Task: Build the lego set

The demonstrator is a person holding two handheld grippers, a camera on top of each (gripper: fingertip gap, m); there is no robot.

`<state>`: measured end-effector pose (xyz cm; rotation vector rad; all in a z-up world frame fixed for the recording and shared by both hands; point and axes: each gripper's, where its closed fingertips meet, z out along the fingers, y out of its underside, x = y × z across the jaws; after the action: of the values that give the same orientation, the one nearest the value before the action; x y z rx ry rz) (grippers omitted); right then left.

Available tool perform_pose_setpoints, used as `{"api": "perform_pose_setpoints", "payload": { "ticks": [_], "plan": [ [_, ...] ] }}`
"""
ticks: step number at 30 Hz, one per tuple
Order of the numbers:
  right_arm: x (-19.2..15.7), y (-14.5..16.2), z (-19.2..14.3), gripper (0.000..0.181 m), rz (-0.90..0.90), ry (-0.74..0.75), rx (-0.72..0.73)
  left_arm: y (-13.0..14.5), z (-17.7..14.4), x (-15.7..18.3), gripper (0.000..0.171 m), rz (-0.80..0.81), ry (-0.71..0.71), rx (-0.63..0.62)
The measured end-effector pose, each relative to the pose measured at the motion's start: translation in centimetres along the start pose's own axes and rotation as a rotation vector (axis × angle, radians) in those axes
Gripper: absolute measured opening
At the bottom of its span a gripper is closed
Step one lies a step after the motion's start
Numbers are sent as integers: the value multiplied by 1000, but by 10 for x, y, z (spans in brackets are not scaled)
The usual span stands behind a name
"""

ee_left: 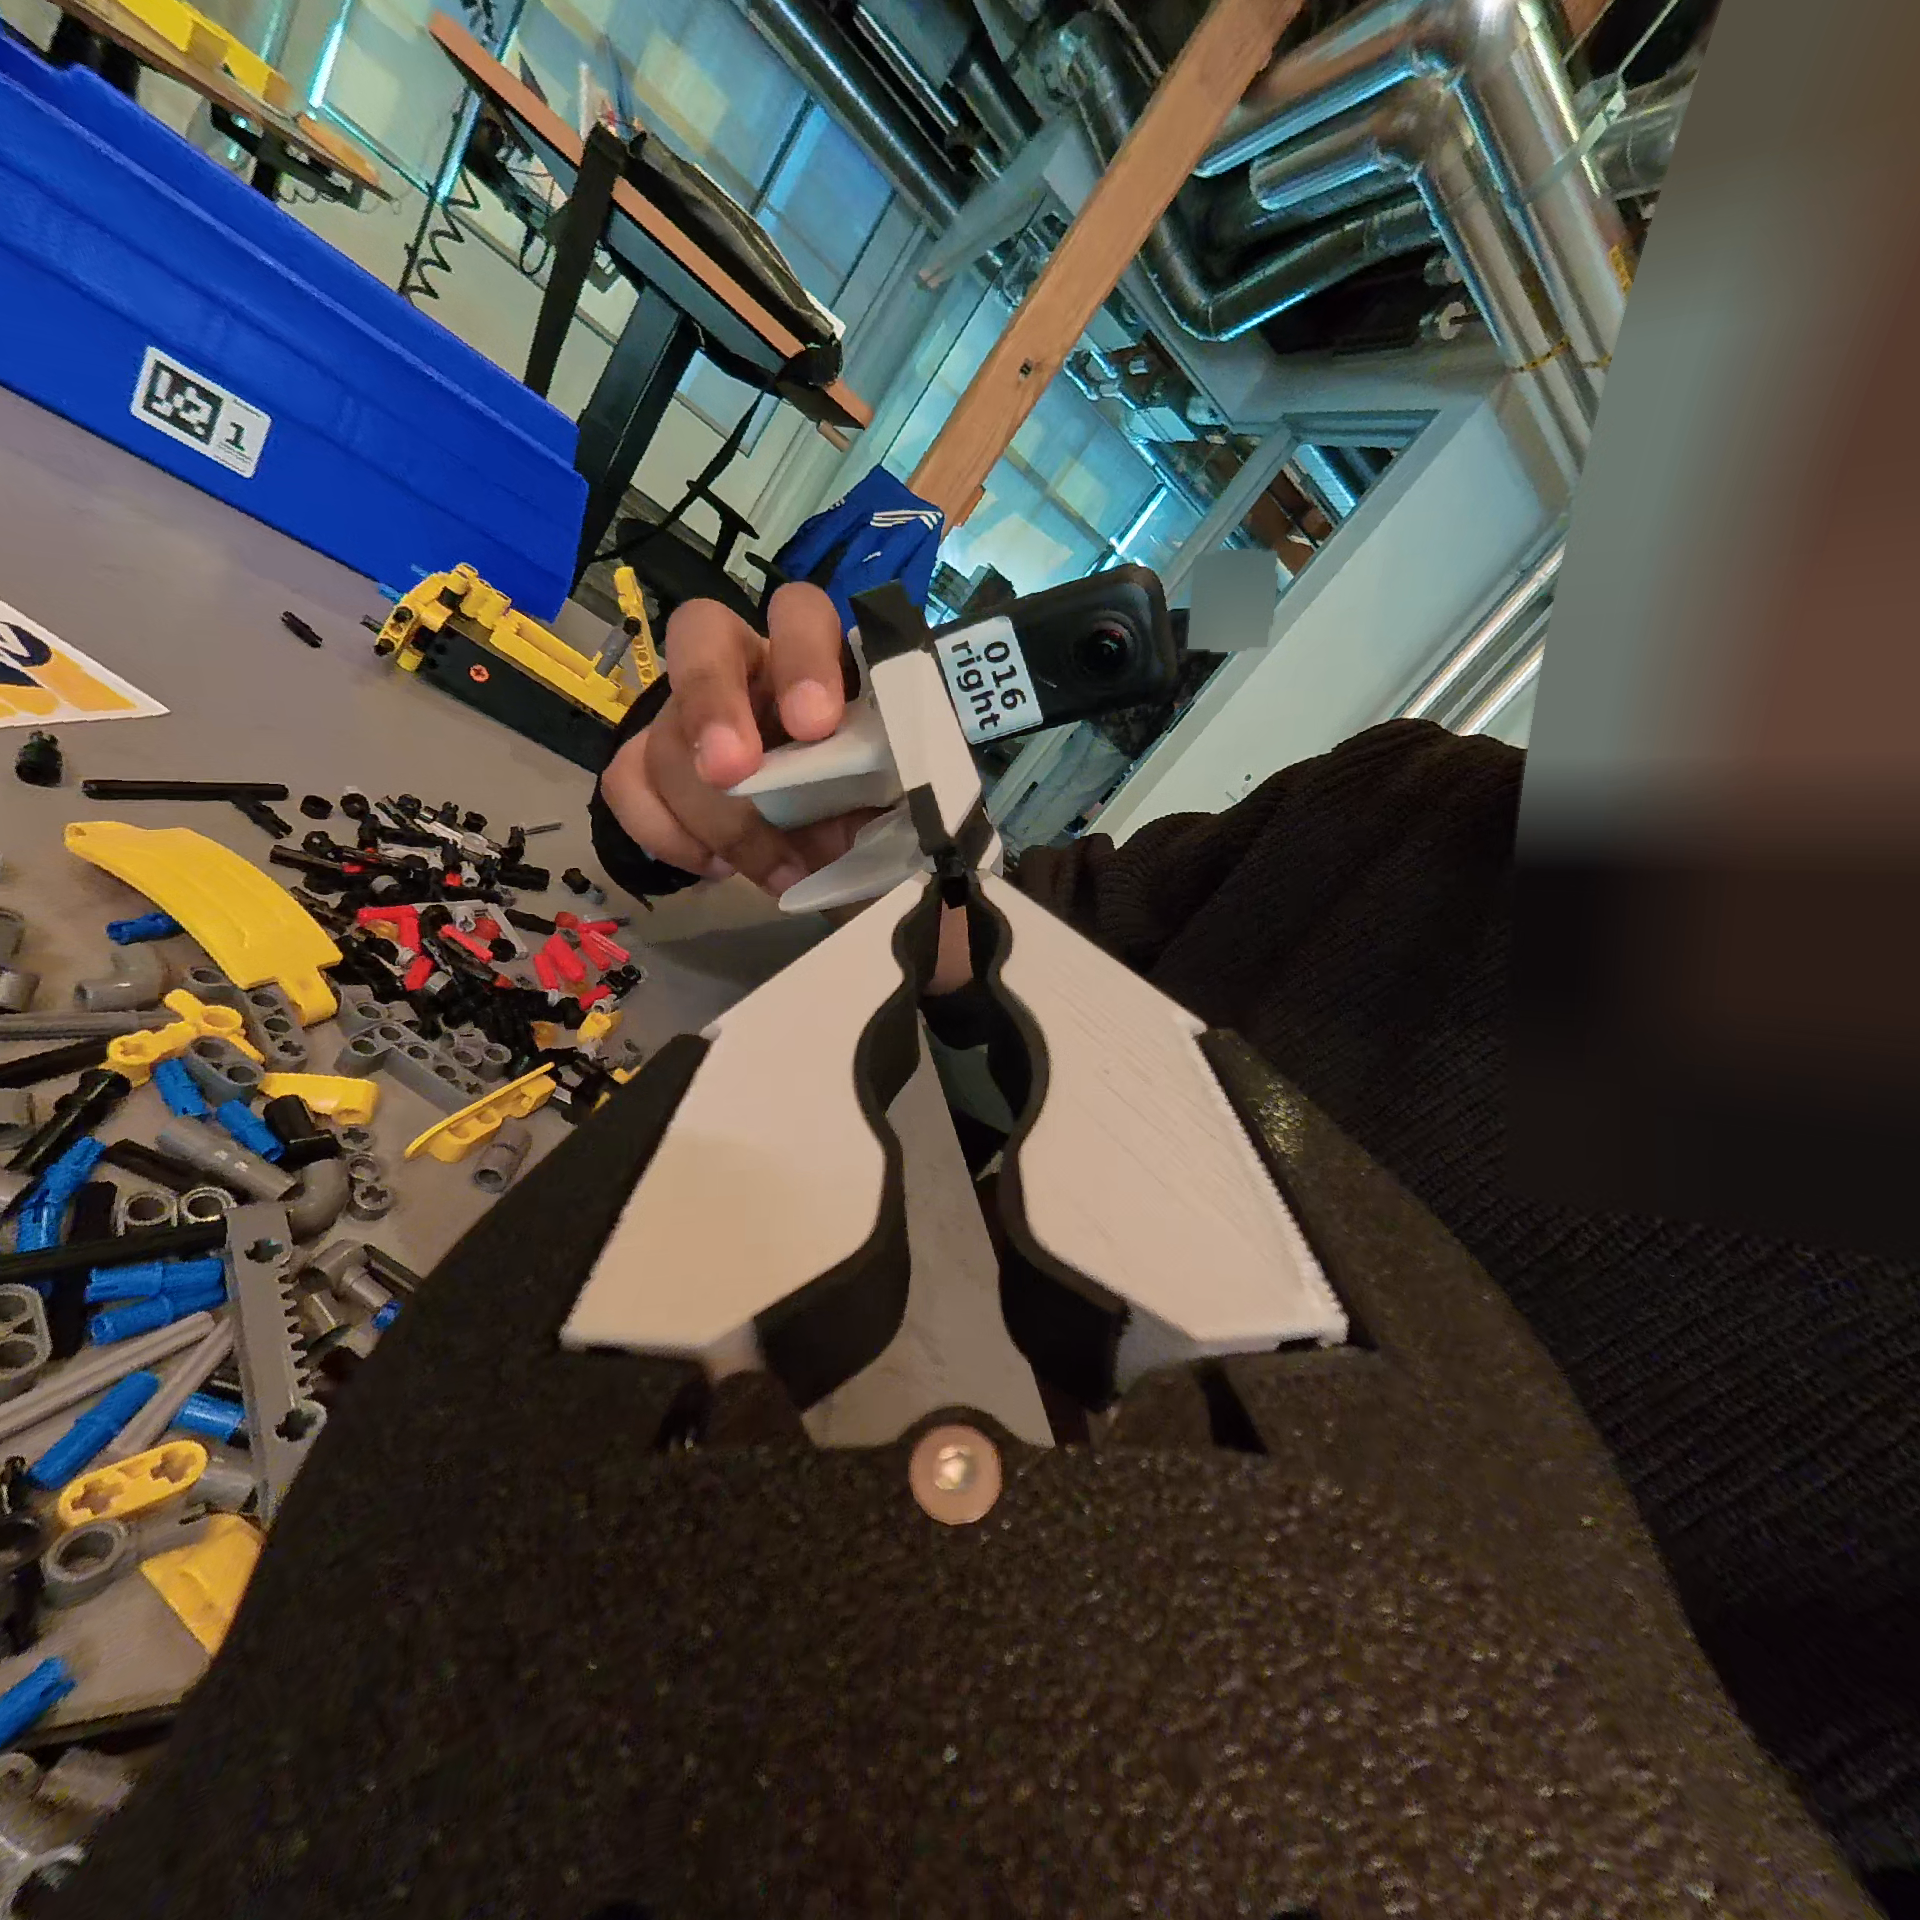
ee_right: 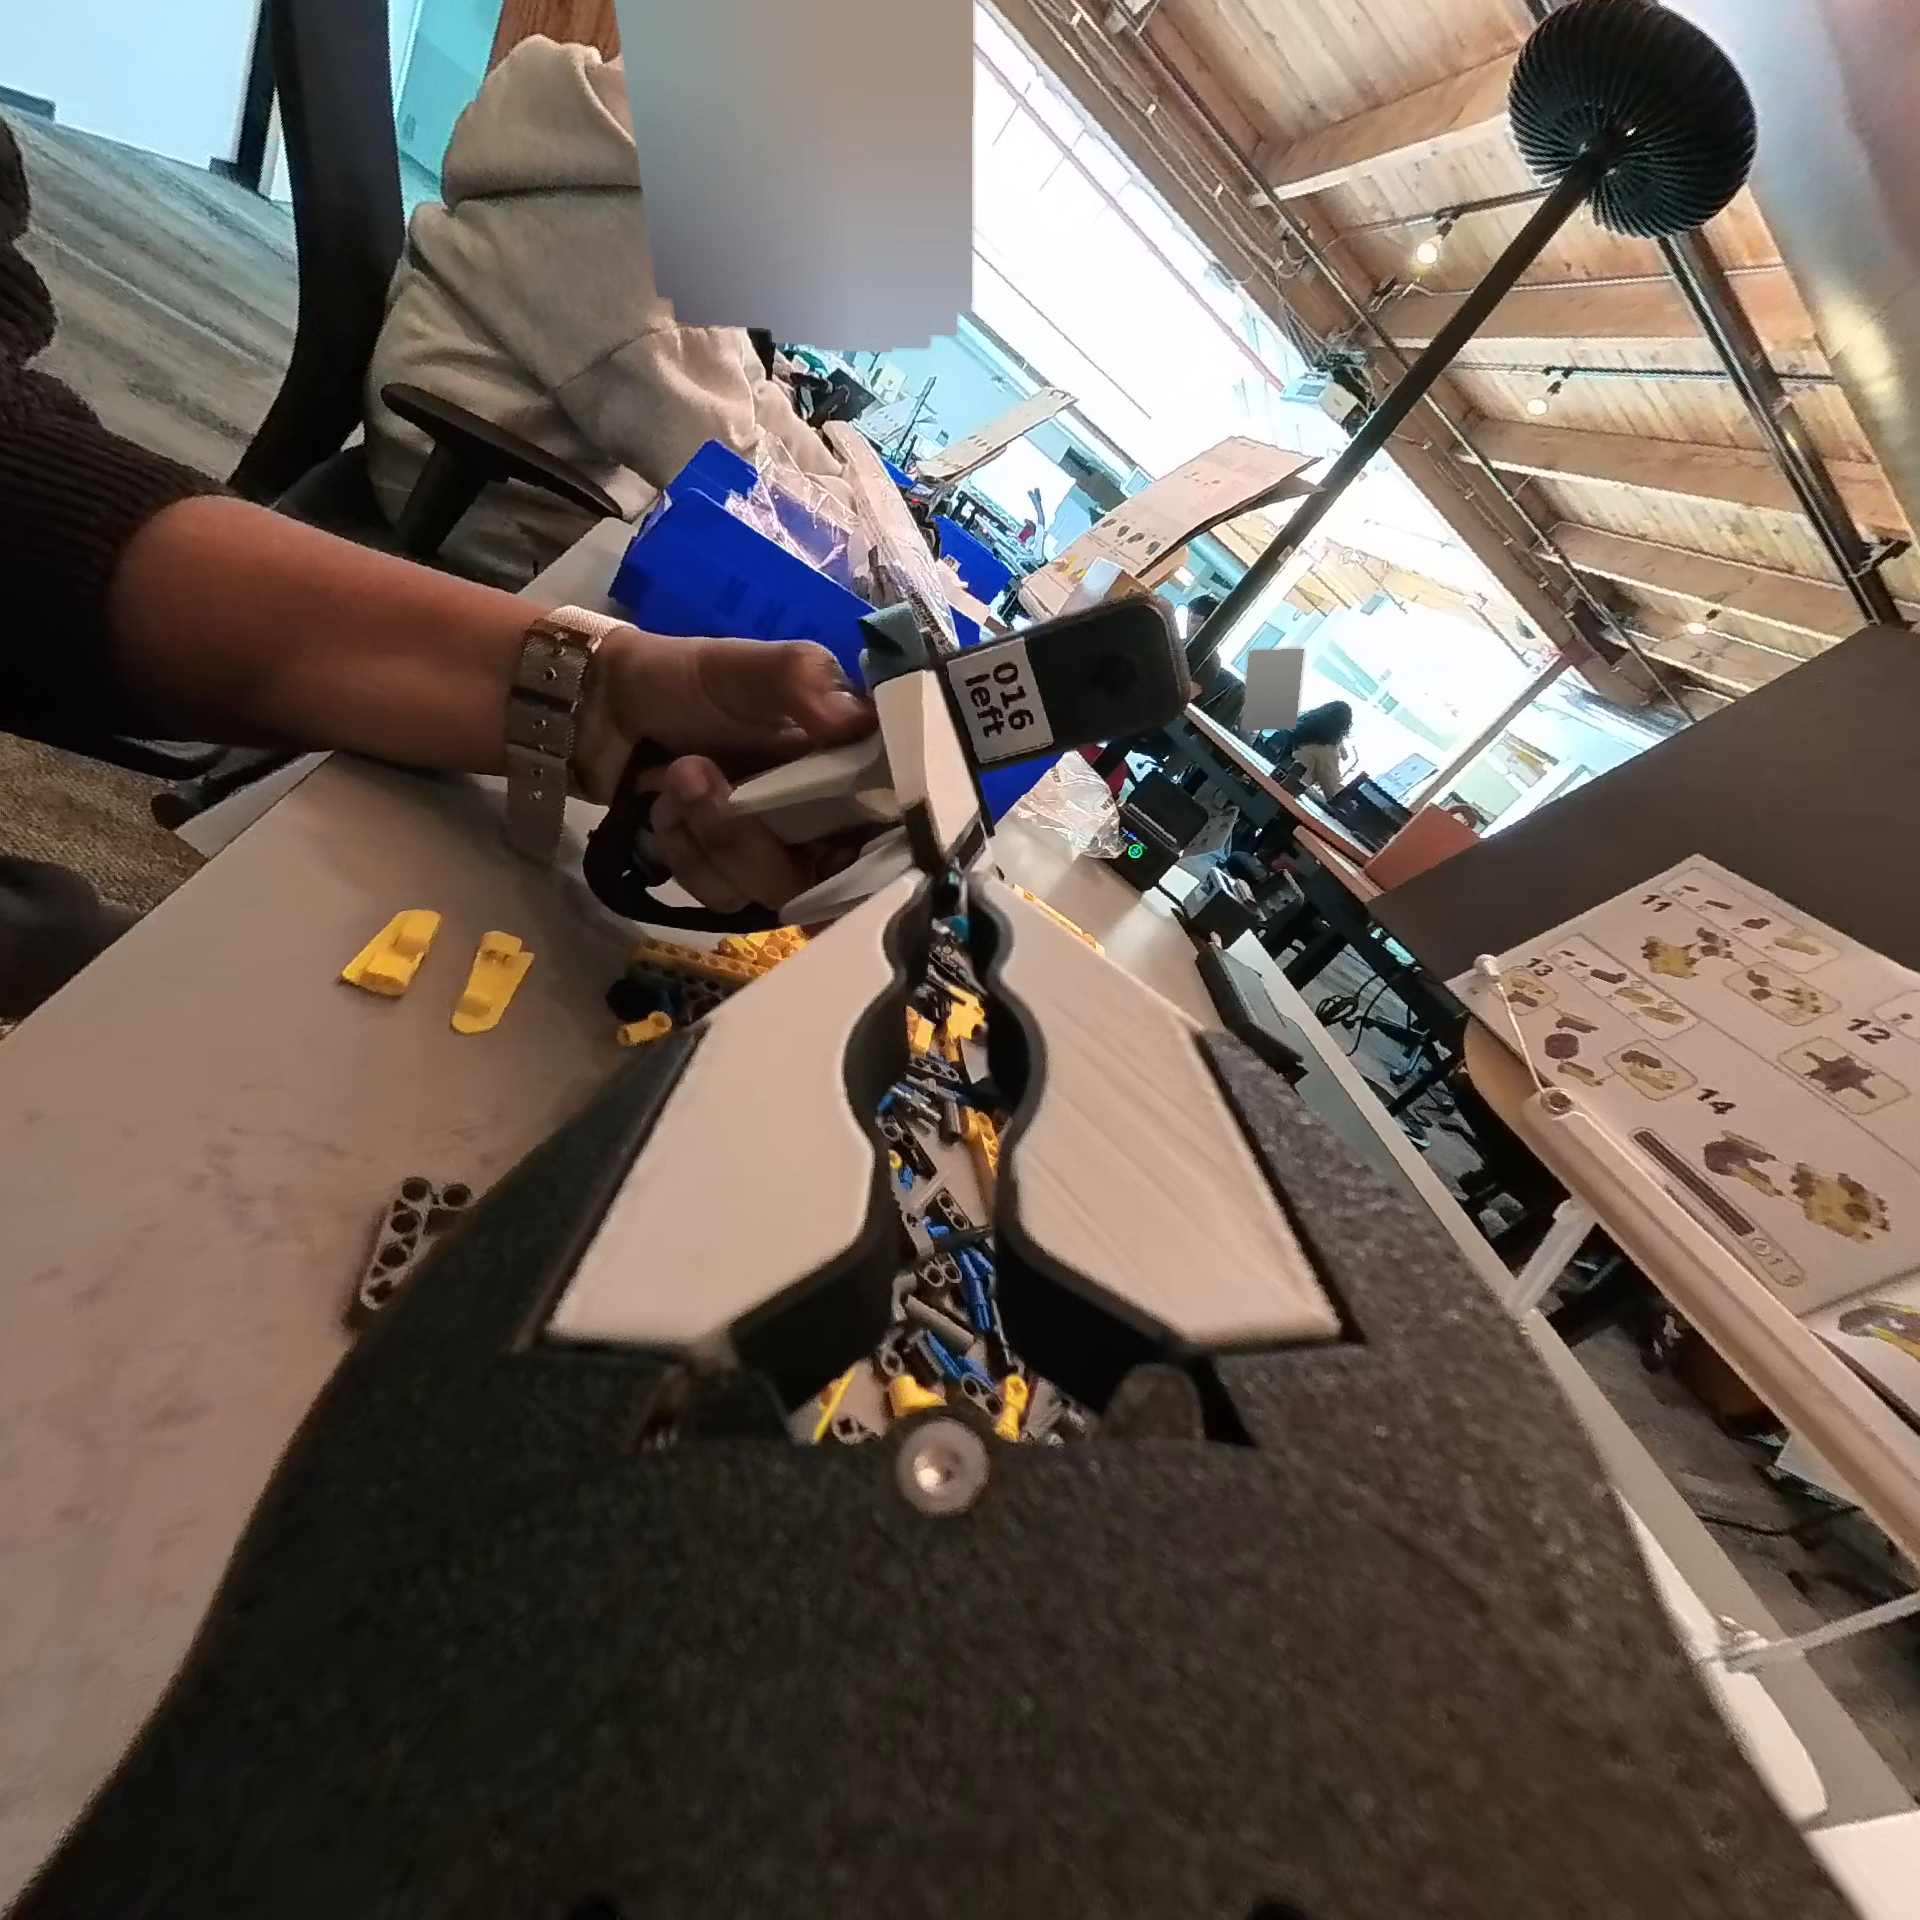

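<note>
My left gripper [ee_left: 948, 891] and my right gripper [ee_right: 951, 891] are raised above the table and point at each other, tip to tip. Both are shut on the same small black part [ee_left: 948, 864], which is pinched between the meeting fingertips. It also shows in the right wrist view [ee_right: 948, 902], with a hint of blue beside it. The part is too small to identify. A hand holds each gripper. The right gripper [ee_left: 945, 844] shows across in the left wrist view, and the left gripper [ee_right: 943, 858] shows across in the right wrist view.
A pile of loose black, red, blue, grey and yellow building parts [ee_left: 312, 1039] lies on the grey table [ee_left: 156, 644] below. A partly built yellow model [ee_left: 520, 655] and a blue bin [ee_left: 260, 312] stand behind it. An open instruction booklet [ee_right: 1714, 1039] is at the right. Two yellow pieces [ee_right: 436, 966] lie apart. The tips of both grippers are at nearly the same place.
</note>
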<state>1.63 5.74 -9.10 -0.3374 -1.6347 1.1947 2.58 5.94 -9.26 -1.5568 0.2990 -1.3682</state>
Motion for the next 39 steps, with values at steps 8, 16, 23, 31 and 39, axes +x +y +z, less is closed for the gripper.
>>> {"api": "perform_pose_setpoints", "payload": {
  "ticks": [8,16,23,31,39],
  "plan": [
    [1,-3,-2,9,19,-2,25,1,0,-2,4,-23,3,-3],
    [-2,0,-1,4,-2,-17,9,2,0,-1,3,-28,15,-7],
    [-3,0,0,4,-36,-41,8,3,0,0,4,-26,16,-13],
    [17,-6,-3,2,149,-35,5,-12,-4,-7,20,62,-73,67],
    [49,-4,-12,4,411,73,58,-19,-15,-34,21,156,-304,85]
  ]
}}
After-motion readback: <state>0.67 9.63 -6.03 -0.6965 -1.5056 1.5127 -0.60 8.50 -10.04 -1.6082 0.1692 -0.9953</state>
